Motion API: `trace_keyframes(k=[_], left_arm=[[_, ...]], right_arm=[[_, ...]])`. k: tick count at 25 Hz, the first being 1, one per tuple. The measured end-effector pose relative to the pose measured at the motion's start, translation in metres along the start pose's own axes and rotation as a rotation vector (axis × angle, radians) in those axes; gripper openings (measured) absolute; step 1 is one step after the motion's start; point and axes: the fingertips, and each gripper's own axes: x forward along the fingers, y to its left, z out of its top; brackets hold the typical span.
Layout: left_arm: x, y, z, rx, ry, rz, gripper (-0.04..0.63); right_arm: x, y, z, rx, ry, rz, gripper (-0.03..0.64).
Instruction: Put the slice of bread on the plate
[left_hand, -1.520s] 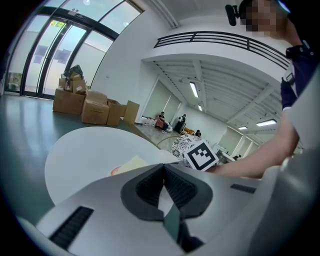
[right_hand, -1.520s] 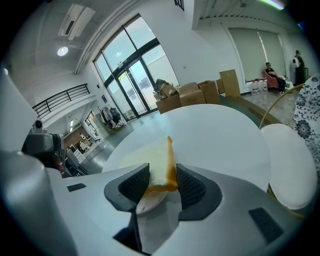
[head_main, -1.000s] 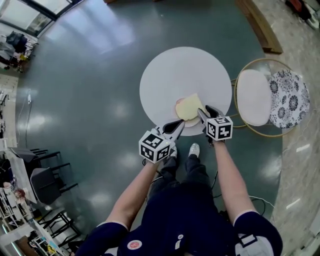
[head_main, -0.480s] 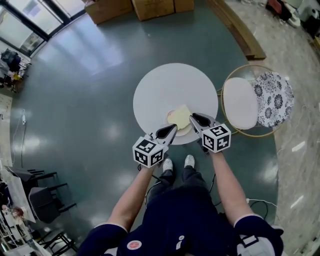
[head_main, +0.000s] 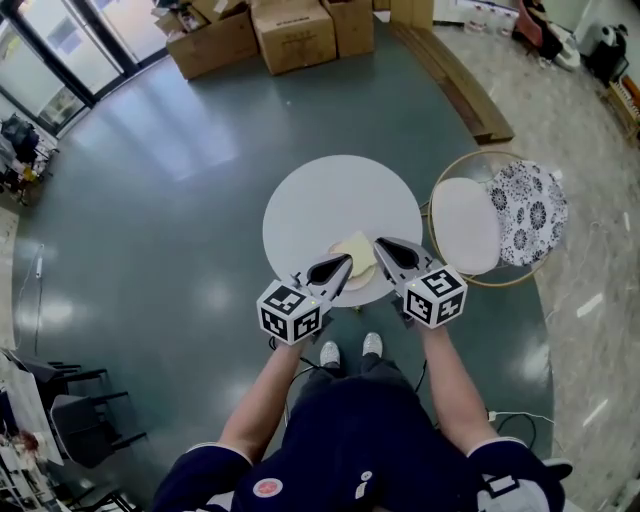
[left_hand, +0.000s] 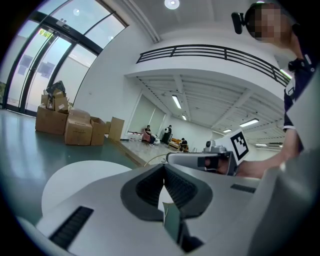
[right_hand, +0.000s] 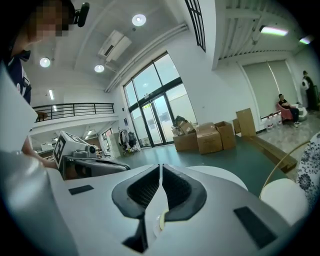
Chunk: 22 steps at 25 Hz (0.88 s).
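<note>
Grey-jawed left gripper (head_main: 343, 263) and right gripper (head_main: 381, 244), forearms outstretched, converge above the bread slice (head_main: 358, 252) on its plate (head_main: 352, 281). The left is clenched empty; the right has just been closing, tips together, also empty.

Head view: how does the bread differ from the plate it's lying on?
The bread is pale yellow with straight edges and corners; the plate is round and off-white. The plate is wider, its rim showing past the bread. The bread lies on top; the plate rests on the white table. Both lie flat near the table's near edge.
</note>
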Motion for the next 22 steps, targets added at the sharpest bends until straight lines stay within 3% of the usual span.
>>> trace_keyframes(k=[11,22], left_arm=[[-0.015,-0.030,0.061,0.057,-0.106,-0.047,0.008],[-0.029,-0.047,0.080,0.080,-0.150,-0.070,0.008]], right_arm=[[-0.027,0.042,0.062,-0.078,-0.149,0.056,0.009],[-0.042,0.066,0.088,-0.114,-0.217,0.085,0.008]])
